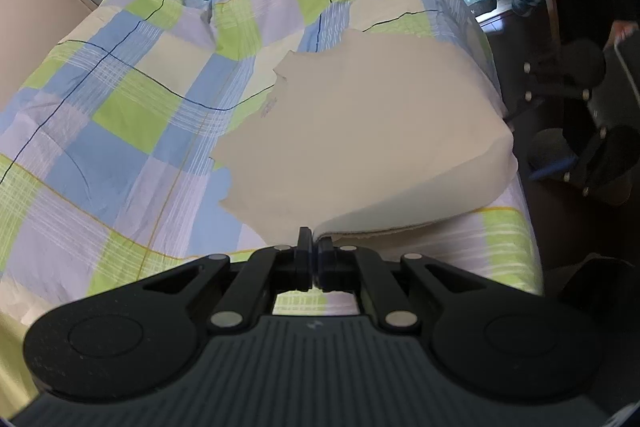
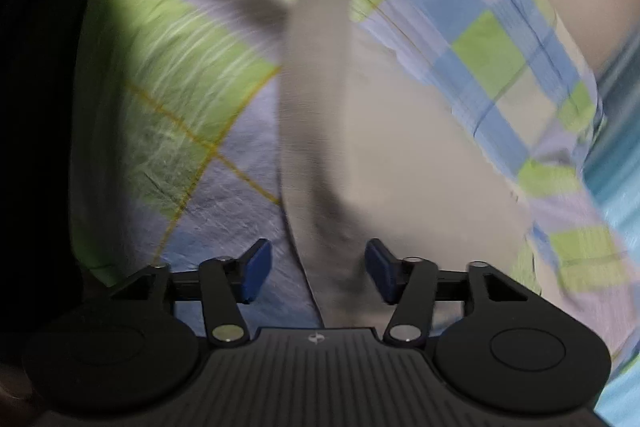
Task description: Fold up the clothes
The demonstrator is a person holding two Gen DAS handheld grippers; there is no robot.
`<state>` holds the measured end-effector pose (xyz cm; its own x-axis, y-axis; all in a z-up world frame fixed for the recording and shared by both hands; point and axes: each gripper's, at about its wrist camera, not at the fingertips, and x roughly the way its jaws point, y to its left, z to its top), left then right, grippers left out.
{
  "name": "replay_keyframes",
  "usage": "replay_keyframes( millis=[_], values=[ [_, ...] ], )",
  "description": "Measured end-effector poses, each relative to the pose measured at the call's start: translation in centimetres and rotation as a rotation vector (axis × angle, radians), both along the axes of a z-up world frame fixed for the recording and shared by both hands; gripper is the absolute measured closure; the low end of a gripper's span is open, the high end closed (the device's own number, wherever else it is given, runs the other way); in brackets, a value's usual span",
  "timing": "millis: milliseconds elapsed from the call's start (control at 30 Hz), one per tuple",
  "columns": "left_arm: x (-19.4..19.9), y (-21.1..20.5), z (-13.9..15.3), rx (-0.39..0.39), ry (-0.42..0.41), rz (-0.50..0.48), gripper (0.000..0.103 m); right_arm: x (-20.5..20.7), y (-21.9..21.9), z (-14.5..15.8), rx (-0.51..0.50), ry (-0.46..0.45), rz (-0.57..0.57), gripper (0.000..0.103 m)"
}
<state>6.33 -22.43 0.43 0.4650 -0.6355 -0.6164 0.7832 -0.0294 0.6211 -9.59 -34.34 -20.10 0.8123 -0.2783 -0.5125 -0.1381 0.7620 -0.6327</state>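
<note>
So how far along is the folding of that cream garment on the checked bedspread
Early to midway, I'd judge. Done: the cream garment lies on the checked bedspread, one edge apparently doubled over near the front. In hand: the left gripper is shut on its near edge; the right gripper is open with a raised strip of the cloth between its fingers. Left: grip that side, complete the fold and flatten.

Your left gripper [image 1: 314, 259] is matte black: two linkage arms pinned with silver rivets, round discs at either side, a ribbed grey base plate with a small white logo, dark pads. Your right gripper [image 2: 318, 277] has the same black linkages, silver rivets and ribbed plate, but its pads [image 2: 256, 277] are blue.
</note>
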Motion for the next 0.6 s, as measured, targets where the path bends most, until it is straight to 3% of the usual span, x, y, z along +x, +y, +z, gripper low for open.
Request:
replay_keyframes(
  millis=[200,267,333,500,600],
  values=[
    [0.5,0.3,-0.4,0.000,0.015,0.009,0.101,1.1,1.0,-3.1,-0.105,-0.068,0.009,0.032],
    [0.7,0.6,-0.6,0.002,0.019,0.014,0.101,0.9,0.7,-2.8,-0.098,-0.074,0.012,0.041],
    [0.9,0.8,-0.9,-0.001,0.028,0.023,0.101,0.7,0.1,-2.1,-0.088,-0.075,0.014,0.067],
    [0.8,1.5,-1.3,0.010,0.022,0.031,0.101,0.4,-1.3,-0.4,-0.052,-0.036,-0.003,0.103],
    [0.5,2.1,-0.9,0.006,0.019,0.039,0.101,-0.6,-1.9,1.7,0.008,-0.008,-0.018,0.103]
  ],
)
